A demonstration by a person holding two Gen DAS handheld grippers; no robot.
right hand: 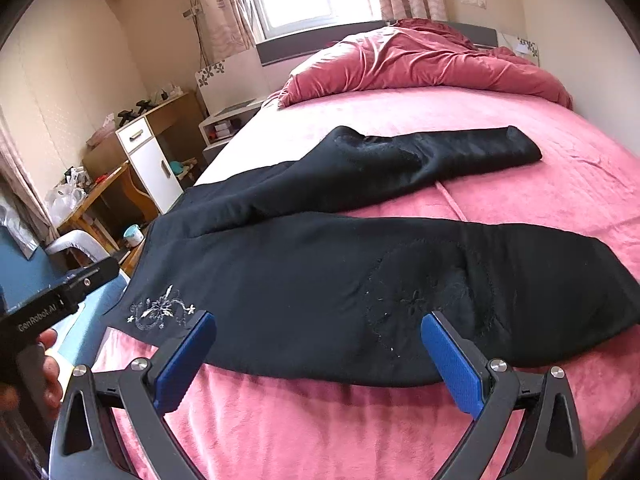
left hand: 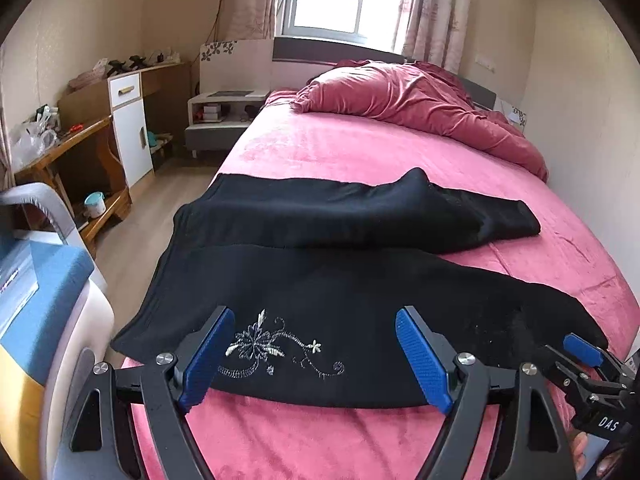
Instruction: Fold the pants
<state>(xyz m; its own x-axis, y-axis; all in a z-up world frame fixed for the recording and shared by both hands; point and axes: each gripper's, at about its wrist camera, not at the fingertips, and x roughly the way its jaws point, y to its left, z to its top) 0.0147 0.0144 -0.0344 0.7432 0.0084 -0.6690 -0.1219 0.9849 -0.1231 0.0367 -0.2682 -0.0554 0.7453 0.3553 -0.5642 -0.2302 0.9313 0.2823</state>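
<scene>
Pants [left hand: 320, 280] waistband drops out of sight over bed [left hand: 360, 148] edge.

Left gripper [left hand: 316, 354] and right gripper [right hand: 318, 356], jaws wide apart

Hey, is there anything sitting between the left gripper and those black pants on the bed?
Nothing visible. The left gripper hangs with jaws wide open right over the near edge of the black pants, beside the white embroidery. Only bare pink bedsheet lies below. The right gripper is likewise unobstructed.
</scene>
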